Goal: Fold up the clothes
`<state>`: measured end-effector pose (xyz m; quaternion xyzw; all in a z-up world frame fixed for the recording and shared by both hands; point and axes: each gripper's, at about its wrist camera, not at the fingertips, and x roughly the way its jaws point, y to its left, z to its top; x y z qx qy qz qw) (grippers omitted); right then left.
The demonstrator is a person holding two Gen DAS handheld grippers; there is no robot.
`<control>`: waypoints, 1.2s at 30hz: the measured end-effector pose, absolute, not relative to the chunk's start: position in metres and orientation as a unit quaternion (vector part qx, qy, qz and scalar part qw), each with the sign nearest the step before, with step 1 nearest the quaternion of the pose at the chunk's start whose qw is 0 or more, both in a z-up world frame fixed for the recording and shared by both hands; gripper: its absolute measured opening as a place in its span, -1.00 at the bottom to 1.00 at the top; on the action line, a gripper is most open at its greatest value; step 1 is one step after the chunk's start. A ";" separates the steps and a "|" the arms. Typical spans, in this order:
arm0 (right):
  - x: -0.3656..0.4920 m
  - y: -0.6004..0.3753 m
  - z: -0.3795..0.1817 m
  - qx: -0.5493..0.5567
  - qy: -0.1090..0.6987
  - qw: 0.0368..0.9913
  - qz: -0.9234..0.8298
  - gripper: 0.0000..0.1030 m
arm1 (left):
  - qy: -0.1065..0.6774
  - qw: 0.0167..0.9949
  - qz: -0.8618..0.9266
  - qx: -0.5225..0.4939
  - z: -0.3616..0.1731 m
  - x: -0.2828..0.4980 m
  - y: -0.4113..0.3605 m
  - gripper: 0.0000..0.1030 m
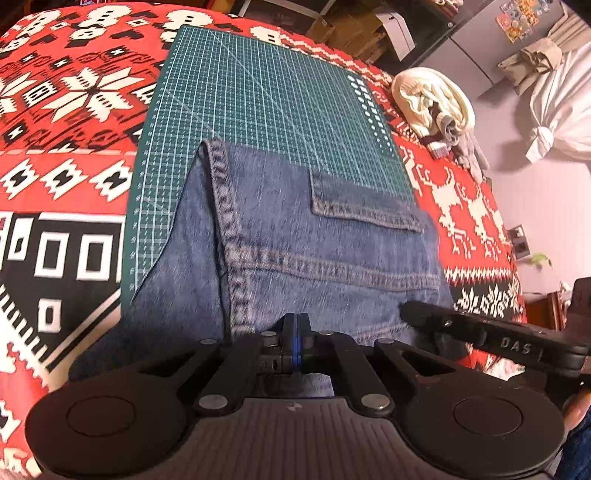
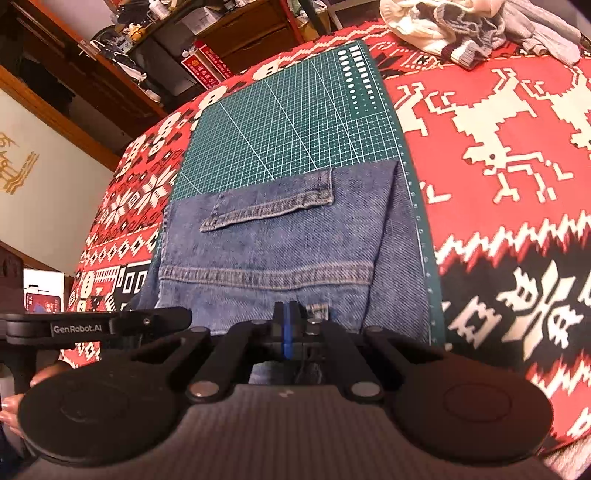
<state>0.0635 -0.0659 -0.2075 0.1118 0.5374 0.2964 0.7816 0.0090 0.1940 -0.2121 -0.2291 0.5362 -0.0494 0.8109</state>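
1. Left wrist view: left gripper (image 1: 295, 325) had its blue-padded fingers pressed together, clamped on the near edge of the folded blue denim jeans (image 1: 295, 243).
2. Jeans lay on the dark green gridded cutting mat (image 1: 258, 92), near end running off the mat toward the camera. Back pocket flap and stitched seams faced up.
3. Mat sat on a red, white and black patterned blanket (image 1: 74, 92).
4. Right gripper (image 2: 286, 321) was likewise closed on the jeans' near edge, just beside a belt loop.
5. Each gripper showed in the other's view, side by side along the same edge, close together.
6. Pile of cream and grey knitted clothes (image 2: 461, 26) lay on the blanket beyond the mat's far right corner, well apart from the jeans.
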 end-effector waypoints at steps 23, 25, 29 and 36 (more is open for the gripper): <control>0.040 -0.068 -0.201 0.100 0.565 0.757 0.312 -1.00 | 0.552 0.803 -0.031 -0.222 -0.209 -0.019 0.196 -0.94; 0.039 -0.066 -0.201 0.098 0.565 0.759 0.308 -1.00 | 0.550 0.803 -0.030 -0.227 -0.207 -0.023 0.197 -0.94; 0.041 -0.060 -0.188 0.082 0.561 0.762 0.315 -0.86 | 0.553 0.806 -0.022 -0.211 -0.198 -0.021 0.190 -0.95; 0.052 -0.036 -0.172 0.058 0.550 0.765 0.329 -0.84 | 0.558 0.812 -0.031 -0.168 -0.187 -0.008 0.166 -0.94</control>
